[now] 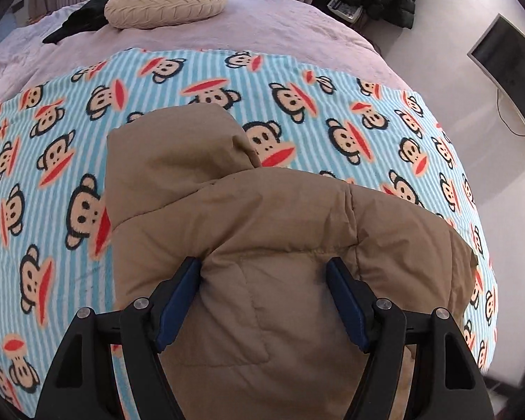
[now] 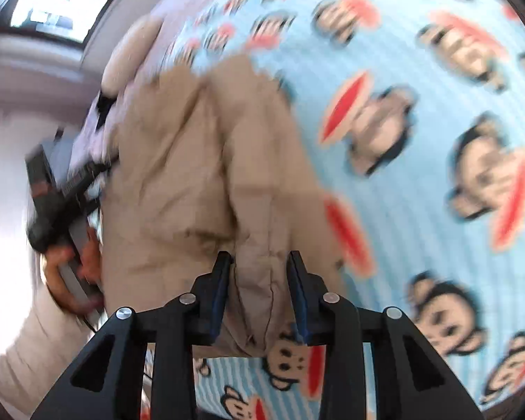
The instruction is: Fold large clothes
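Your tan puffer jacket [image 1: 262,231] lies on the monkey-print blanket [image 1: 52,140] spread over the bed [image 1: 262,24], and both of your tools are right on top of it. The left hand-held gripper [image 1: 264,301] stands wide, its blue pads either side of a quilted panel, with padding bulging between them but no clear squeeze on it. From that tool the jacket runs straight ahead, long axis pointing away toward the hood [image 1: 178,140] and, well beyond it, the round cushion [image 1: 166,3].

The right hand-held gripper [image 2: 260,297] is narrower, with a ridge of the jacket's edge sitting between its jaws; that view is smeared, so whether the pads actually press on the cloth you cannot tell. The bulk of the jacket lies ahead and to the left of it, open blanket to its right. Your left hand [image 2: 66,269] shows at that view's left edge, just beside the jacket.

The right tool looks nearer to a free edge, so the next fold likely starts there, carried across toward the left tool
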